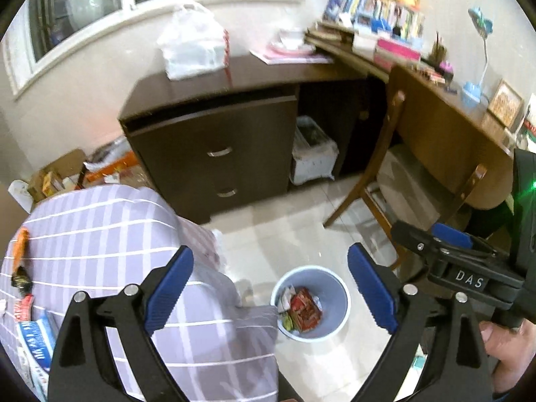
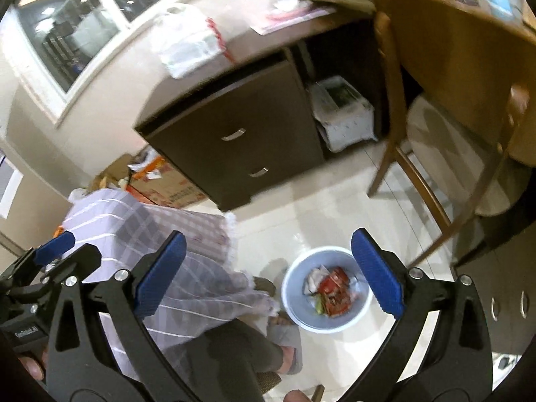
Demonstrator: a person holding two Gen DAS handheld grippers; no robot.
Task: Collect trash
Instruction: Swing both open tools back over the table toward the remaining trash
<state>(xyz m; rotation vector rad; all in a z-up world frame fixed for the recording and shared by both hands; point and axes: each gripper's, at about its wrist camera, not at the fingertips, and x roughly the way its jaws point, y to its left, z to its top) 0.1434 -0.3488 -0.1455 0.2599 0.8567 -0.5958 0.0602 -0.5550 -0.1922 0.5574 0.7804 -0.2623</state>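
Trash (image 1: 301, 308) lies inside the pale blue bin (image 1: 330, 279), which stands on the light tiled floor (image 1: 288, 231). Contents visible: a red wrapper, white crumpled paper and a green-yellow scrap, all resting at the bin's bottom. In the right wrist view the same trash (image 2: 331, 293) sits in the bin (image 2: 294, 305) just beside the person's slippered foot (image 2: 284, 335).

Left gripper (image 1: 269, 293): jaws spread wide, nothing between the blue pads; it hangs above the bin. Right gripper (image 2: 268, 276): jaws likewise spread wide and empty, above the bin and slightly to its left in that view. In the left wrist view the right gripper (image 1: 445, 244) appears right of the bin.

A striped lilac cloth (image 1: 117, 241) covers a surface left of the bin. Beyond the bin stands a dark drawer cabinet (image 1: 214, 154), with a wooden chair (image 1: 432, 140) to the bin's far right. A white plastic bag (image 1: 192, 43) rests on the cabinet top.
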